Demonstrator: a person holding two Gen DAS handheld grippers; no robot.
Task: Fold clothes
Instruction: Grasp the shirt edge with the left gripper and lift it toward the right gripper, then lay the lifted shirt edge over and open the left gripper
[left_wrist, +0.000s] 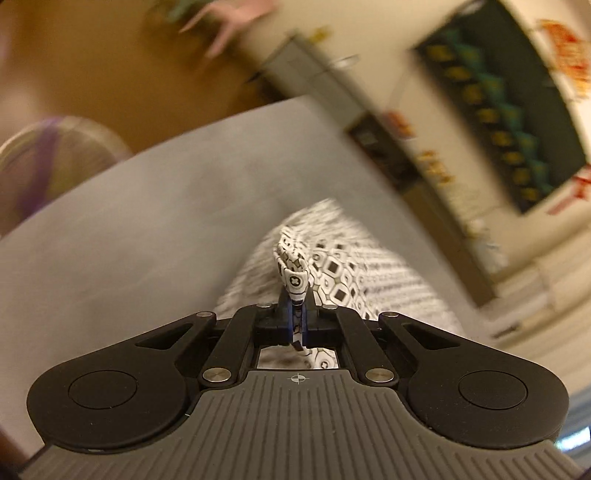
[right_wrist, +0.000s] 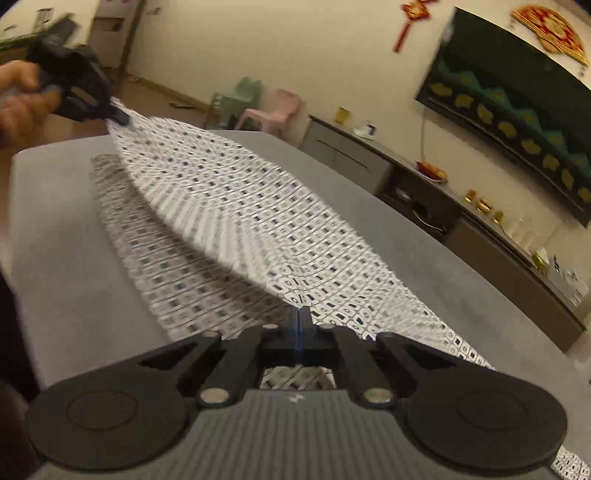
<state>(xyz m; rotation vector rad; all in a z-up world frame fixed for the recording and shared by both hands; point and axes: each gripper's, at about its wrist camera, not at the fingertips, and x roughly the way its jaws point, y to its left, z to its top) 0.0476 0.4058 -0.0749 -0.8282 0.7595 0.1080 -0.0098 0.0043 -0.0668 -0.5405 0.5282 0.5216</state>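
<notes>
A white garment with a black geometric print lies partly on a grey table. Its upper layer is lifted and stretched between my two grippers. My right gripper is shut on the near edge of the cloth. My left gripper is shut on a bunched corner of the same garment. The left gripper also shows in the right wrist view at the far left, held in a hand above the table's far corner. The lower layer rests flat on the table.
A long low cabinet with small items runs along the right wall under a dark wall panel. A green chair and a pink chair stand beyond the table. A round fan is at the left.
</notes>
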